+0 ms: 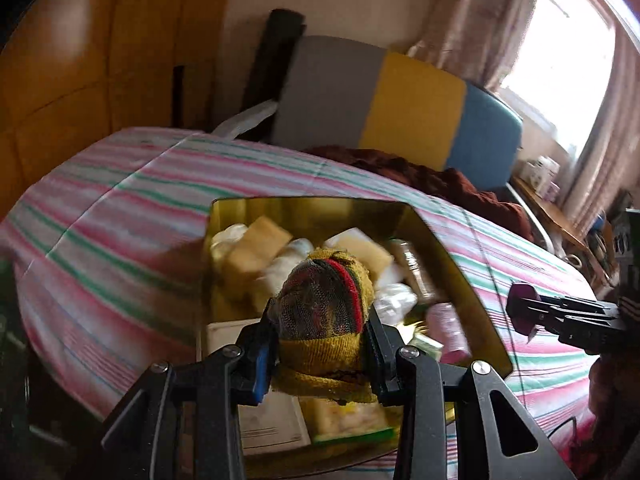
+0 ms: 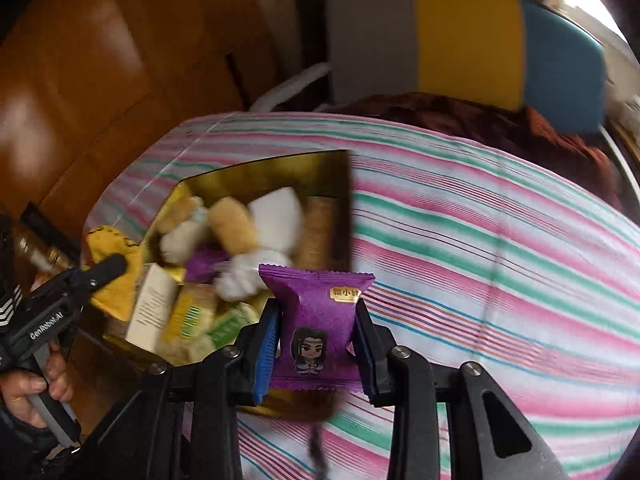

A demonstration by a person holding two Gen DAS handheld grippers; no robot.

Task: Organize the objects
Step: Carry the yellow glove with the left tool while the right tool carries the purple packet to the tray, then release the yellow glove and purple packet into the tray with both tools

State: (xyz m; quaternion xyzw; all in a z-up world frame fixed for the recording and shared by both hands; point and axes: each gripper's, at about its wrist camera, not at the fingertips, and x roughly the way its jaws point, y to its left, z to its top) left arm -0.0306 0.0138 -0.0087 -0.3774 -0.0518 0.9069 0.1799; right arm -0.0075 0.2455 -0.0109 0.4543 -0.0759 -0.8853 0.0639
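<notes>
My left gripper (image 1: 322, 344) is shut on a yellow knitted cloth bundle with red and green stripes and dark netting (image 1: 324, 312), held above the near end of a gold box (image 1: 452, 248). The box holds several sponges, white wads and snack packs. My right gripper (image 2: 316, 334) is shut on a purple snack packet with a cartoon figure (image 2: 316, 316), held over the striped bedspread just right of the box (image 2: 340, 168). The right gripper (image 1: 524, 312) also shows in the left wrist view, at the right. The left gripper with the yellow cloth (image 2: 116, 276) shows at the left of the right wrist view.
The box rests on a bed with a pink, green and white striped cover (image 2: 500, 260). A grey, yellow and blue headboard cushion (image 1: 400, 108) and a dark red blanket (image 1: 440, 176) lie at the far end. A wooden wardrobe (image 2: 100, 80) stands left; a window (image 1: 568, 64) is right.
</notes>
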